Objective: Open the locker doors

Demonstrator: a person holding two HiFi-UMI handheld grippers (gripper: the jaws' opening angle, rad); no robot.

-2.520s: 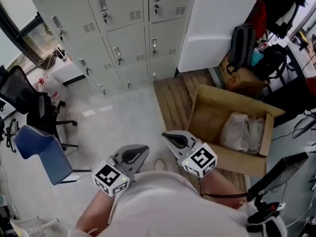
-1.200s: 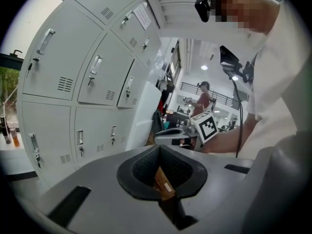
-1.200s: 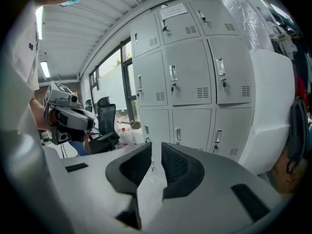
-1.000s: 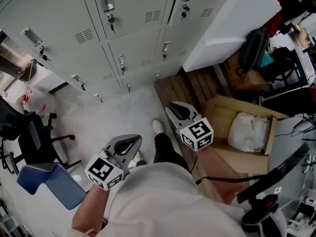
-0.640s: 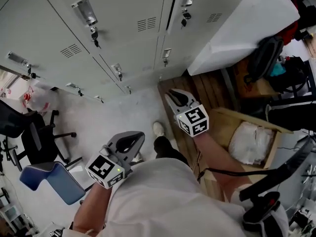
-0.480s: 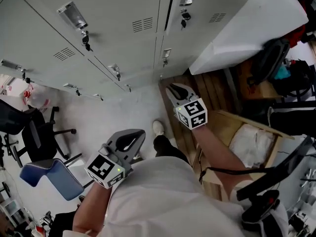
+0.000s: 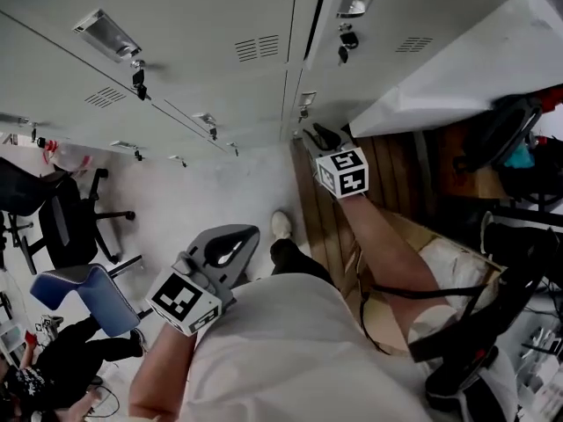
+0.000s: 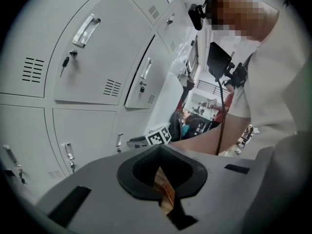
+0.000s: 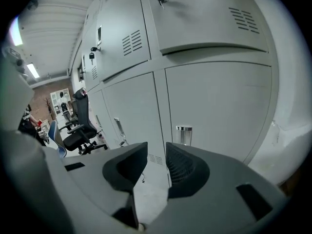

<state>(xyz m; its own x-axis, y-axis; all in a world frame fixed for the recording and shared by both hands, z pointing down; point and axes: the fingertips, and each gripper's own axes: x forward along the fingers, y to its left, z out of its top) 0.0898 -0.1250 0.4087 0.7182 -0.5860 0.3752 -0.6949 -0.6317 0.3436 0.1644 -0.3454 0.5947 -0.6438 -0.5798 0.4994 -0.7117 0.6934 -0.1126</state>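
Three views, all toward lockers (image 7: pixel 202 25)

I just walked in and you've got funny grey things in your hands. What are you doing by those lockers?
A person stands at a wall of grey lockers with tongs in each hand. The right tongs are held out near the shiny handle of a low door, jaws apart, gripping nothing and not touching it. The left tongs hang back by the person's body, shut and empty. No door has been pulled wide open yet.
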